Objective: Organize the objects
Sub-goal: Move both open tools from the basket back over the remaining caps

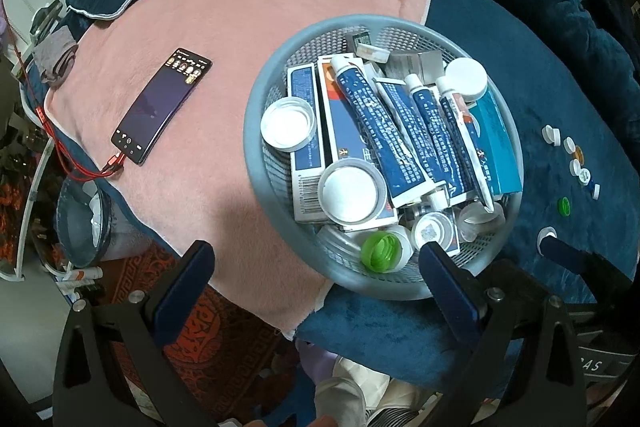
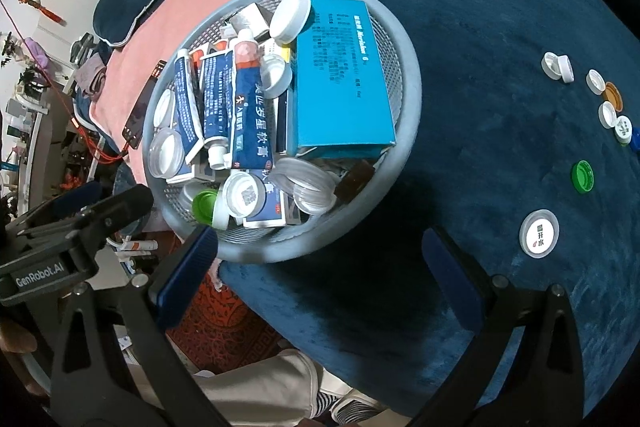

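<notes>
Though jaws agape, basket (image 1: 400,291) beyond.

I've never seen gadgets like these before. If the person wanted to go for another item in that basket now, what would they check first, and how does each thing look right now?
1. Left gripper open and holding nothing: ok.
2. Right gripper open and holding nothing: ok.
3. Basket upright on the bed, contents in plain sight: ok.
4. Green cap at the basket's near edge, lying on top with nothing over it: ok.
5. Loose caps laid out on the blue blanket, apart from the basket: ok.
6. Phone on the pink towel, off to the side of the basket: ok.
</notes>
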The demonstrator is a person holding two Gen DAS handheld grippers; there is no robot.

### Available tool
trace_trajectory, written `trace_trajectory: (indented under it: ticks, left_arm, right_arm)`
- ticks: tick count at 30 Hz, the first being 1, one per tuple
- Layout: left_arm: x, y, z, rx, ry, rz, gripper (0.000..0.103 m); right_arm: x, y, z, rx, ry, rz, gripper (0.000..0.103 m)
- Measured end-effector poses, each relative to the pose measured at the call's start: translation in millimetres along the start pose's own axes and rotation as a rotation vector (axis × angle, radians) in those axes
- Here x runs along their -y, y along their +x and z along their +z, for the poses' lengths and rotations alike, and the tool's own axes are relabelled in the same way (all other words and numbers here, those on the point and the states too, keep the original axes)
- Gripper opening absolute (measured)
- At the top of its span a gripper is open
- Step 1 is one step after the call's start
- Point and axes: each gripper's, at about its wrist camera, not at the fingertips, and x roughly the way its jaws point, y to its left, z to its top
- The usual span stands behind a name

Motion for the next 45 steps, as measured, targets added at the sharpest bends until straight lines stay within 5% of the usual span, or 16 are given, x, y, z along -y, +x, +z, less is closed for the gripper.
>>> trace_trajectory:
  ticks: [25, 45]
  left_arm:
    - [63, 0, -1, 0.000, 0.094, -0.007, 0.102]
    - [167, 8, -13, 0.004, 0.255, -0.040, 0.102]
  right_arm:
    - [40, -12, -16, 0.015, 0.071, -0.007, 0.103]
    - [146, -39, -46, 0.060, 0.274, -0.026, 0.103]
